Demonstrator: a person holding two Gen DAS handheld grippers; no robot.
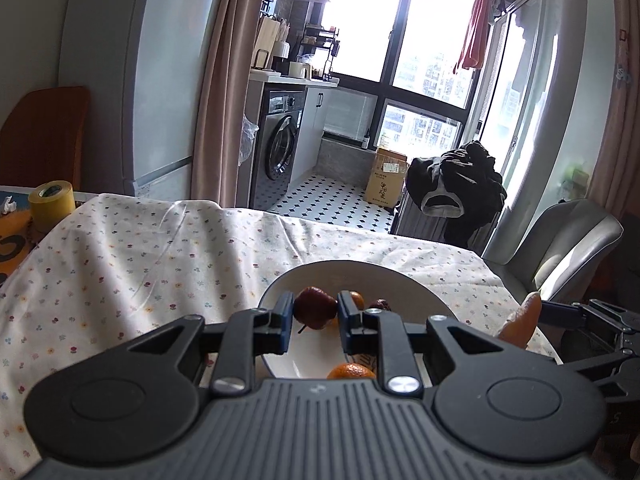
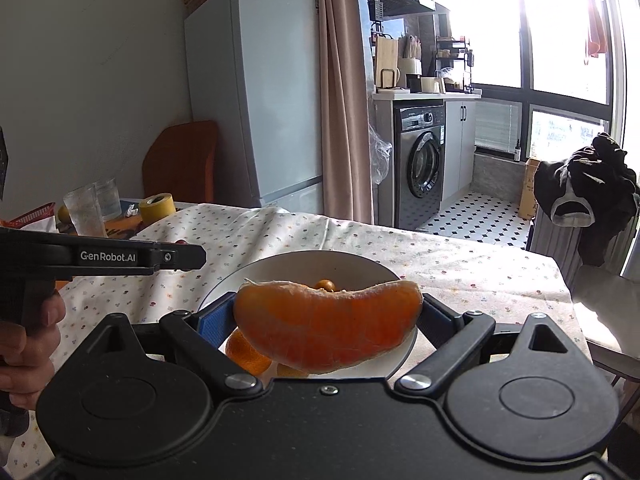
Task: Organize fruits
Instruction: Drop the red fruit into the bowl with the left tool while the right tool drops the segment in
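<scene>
Your right tongs [image 2: 328,316] clamped peeled orange citrus segment [image 2: 326,326] above white round bowl [image 2: 384,276] on counter. Your left tongs [image 1: 314,322] gripped dark red wrinkled fruit [image 1: 314,306] over same bowl. Small oranges [image 1: 352,371] already inside; both held pieces unplaced.

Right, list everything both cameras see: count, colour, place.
Dark red fruit: one, held between the left fingers, above the plate.
Peeled orange segment: one, orange, clamped in the right gripper.
Round white plate: one, on the floral tablecloth.
Small oranges: at least two, on the plate.
Dark date-like fruit: one, on the plate.
Yellow tape roll: one, far left.
Clear glass tumblers: two, beyond the cloth.
White fridge: one, against the wall.
Grey washing machine: one, under the counter.
Left gripper: black, blue pads.
Right gripper: black.
Hand: one, on the left gripper's handle.
</scene>
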